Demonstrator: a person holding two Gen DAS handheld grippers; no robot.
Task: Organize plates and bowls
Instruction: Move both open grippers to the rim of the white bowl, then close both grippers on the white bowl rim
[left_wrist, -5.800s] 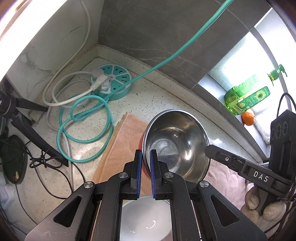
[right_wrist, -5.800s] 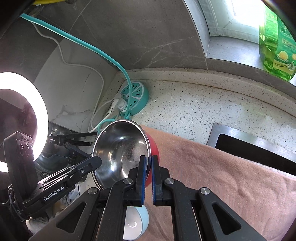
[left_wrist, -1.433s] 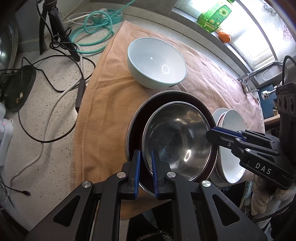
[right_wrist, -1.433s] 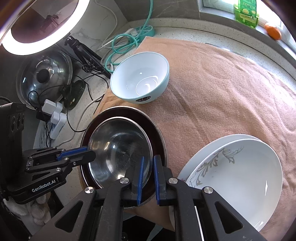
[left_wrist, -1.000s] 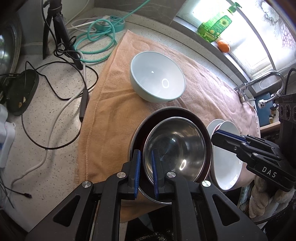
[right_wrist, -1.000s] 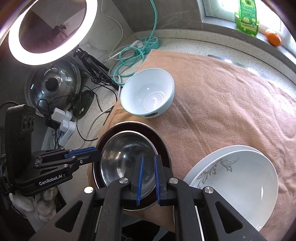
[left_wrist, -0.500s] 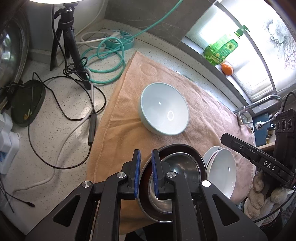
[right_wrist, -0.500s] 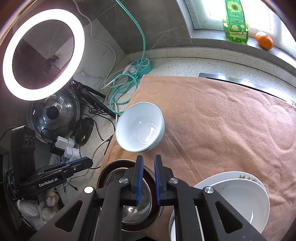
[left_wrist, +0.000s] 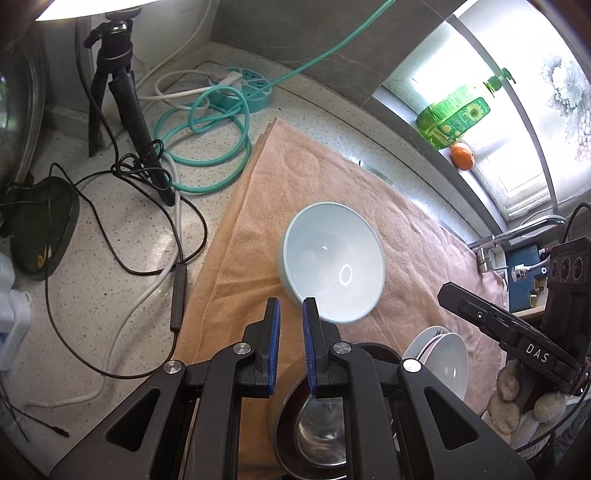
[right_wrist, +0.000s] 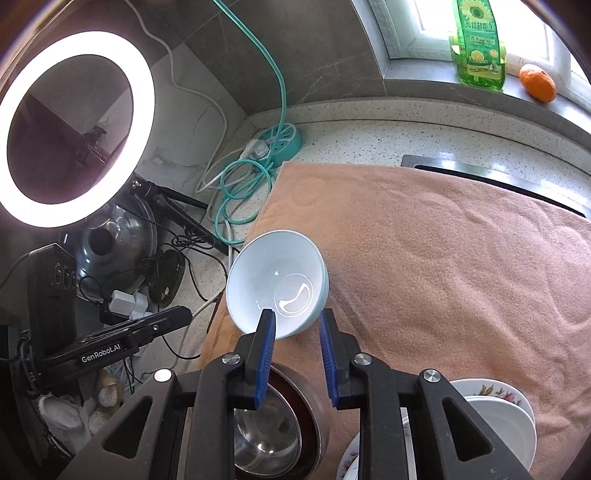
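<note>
A steel bowl (left_wrist: 321, 432) sits nested inside a dark red bowl (right_wrist: 314, 406) at the near edge of the pink towel (left_wrist: 314, 177). Farther along the towel stands a light blue bowl (left_wrist: 332, 266), upright and empty. To the right of the nested bowls is a stack of white plates (right_wrist: 498, 424). My left gripper (left_wrist: 291, 302) hovers above the near rim of the blue bowl, its jaws nearly together with nothing between them. My right gripper (right_wrist: 297, 314) hangs over the same bowl (right_wrist: 277, 280); its jaws are opening and hold nothing.
A teal power strip (left_wrist: 240, 88) with coiled cable, a black tripod (left_wrist: 125, 85) and loose wires lie left of the towel. A ring light (right_wrist: 74, 129) and pot lid (right_wrist: 110, 236) stand at the left. A soap bottle (right_wrist: 476, 44) and orange (right_wrist: 537, 83) sit on the sill.
Both grippers have pulled up and back from the steel bowl, which stays nested in the dark red bowl. The right jaws have spread apart.
</note>
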